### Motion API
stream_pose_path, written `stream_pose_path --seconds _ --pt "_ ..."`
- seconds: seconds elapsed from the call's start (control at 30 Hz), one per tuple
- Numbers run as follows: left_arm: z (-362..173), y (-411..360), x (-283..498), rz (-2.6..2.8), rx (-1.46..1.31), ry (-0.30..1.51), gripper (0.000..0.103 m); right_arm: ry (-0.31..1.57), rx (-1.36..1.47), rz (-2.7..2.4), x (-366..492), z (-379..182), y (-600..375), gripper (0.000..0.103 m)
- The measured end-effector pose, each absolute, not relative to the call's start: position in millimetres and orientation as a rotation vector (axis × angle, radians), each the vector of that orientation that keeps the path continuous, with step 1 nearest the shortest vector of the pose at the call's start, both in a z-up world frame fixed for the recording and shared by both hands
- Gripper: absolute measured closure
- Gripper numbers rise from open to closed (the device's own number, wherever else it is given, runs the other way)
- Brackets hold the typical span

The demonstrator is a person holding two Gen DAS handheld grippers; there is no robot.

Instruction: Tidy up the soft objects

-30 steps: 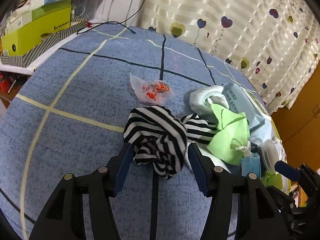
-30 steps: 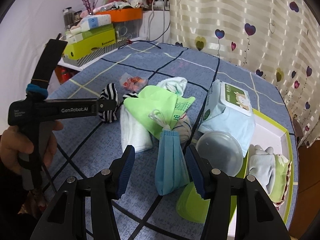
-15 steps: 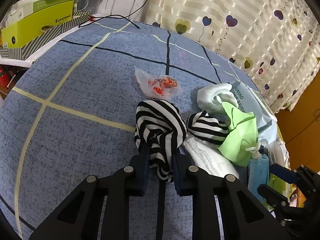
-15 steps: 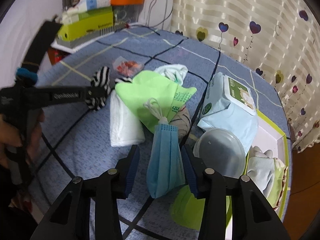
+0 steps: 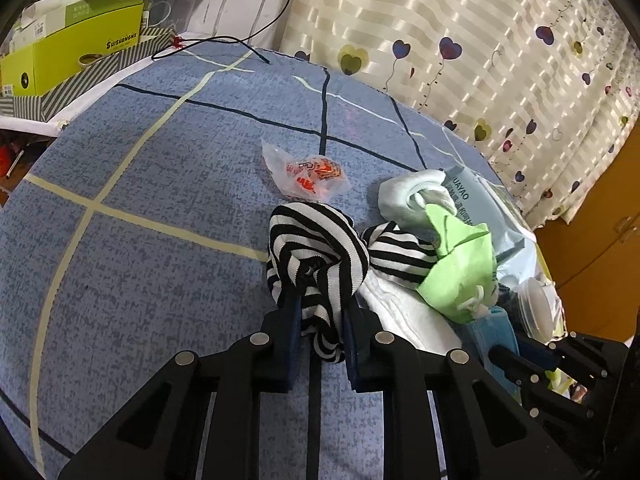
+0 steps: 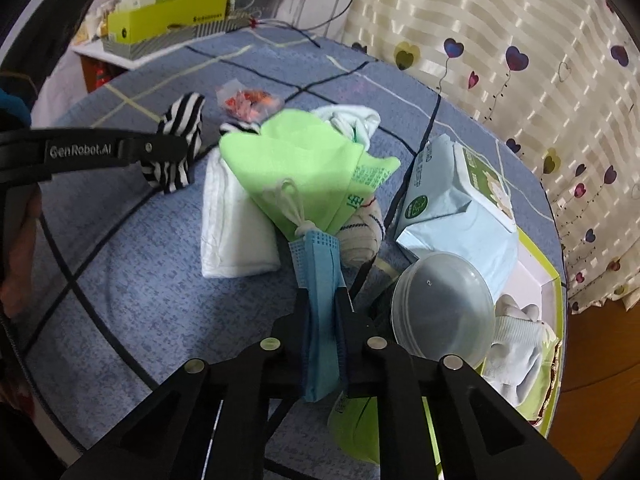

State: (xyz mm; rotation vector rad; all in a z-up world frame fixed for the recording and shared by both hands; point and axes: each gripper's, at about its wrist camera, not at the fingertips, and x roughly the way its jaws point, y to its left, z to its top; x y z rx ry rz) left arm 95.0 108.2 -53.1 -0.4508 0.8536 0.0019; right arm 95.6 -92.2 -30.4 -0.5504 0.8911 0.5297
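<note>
My left gripper [image 5: 318,312] is shut on a black-and-white striped sock [image 5: 316,248], also seen in the right wrist view [image 6: 180,148]. A second striped sock [image 5: 396,252] lies just right of it. My right gripper [image 6: 322,312] is shut on a blue face mask [image 6: 320,308]. The mask's upper end touches a green mask [image 6: 304,176] lying on a folded white cloth [image 6: 232,232]. A rolled white sock [image 6: 352,120] and a small striped sock ball [image 6: 362,236] lie in the same heap on the blue checked cloth.
A wipes pack [image 6: 460,208], a clear round lid [image 6: 440,304] and a green-rimmed tray [image 6: 554,280] with pale socks [image 6: 516,344] are at the right. A small snack bag [image 5: 308,172] lies behind the heap. Boxes [image 5: 72,44] and cables stand at the far left; a curtain is behind.
Both grippers have closed: the left on the striped sock, the right on the blue mask. The striped sock is bunched up between the left fingers.
</note>
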Motion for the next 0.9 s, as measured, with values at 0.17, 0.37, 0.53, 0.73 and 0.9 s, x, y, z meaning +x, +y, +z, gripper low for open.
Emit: stream_pose_path --seconds 0.17,0.37,0.53,0.73,0.9 --pt "-43.9 109.9 85.1 -0.002 -0.456 0.825 0.085 0.837 -0.46 0.572 89.2 -12.0 -99.5 0.093" --pt "-28.4 107.9 71.7 0.001 -0.45 0.792 0.085 0.779 -0.345 0.629 81.0 10.8 -108.4 0.093" --pt "-11.6 91.8 62.2 -0.037 -0.426 0.765 0.085 0.738 -0.313 0.632 72.4 25.1 -115.5 0.093" --pt "6.0 62.4 55.2 -0.098 -0.385 0.749 0.085 0.698 -0.273 0.612 64.3 39.2 -134.2 0.093" --pt "18.6 40.7 50.5 -0.136 -0.353 0.736 0.085 0.671 -0.234 0.59 58.4 49.1 -154.7 0.093"
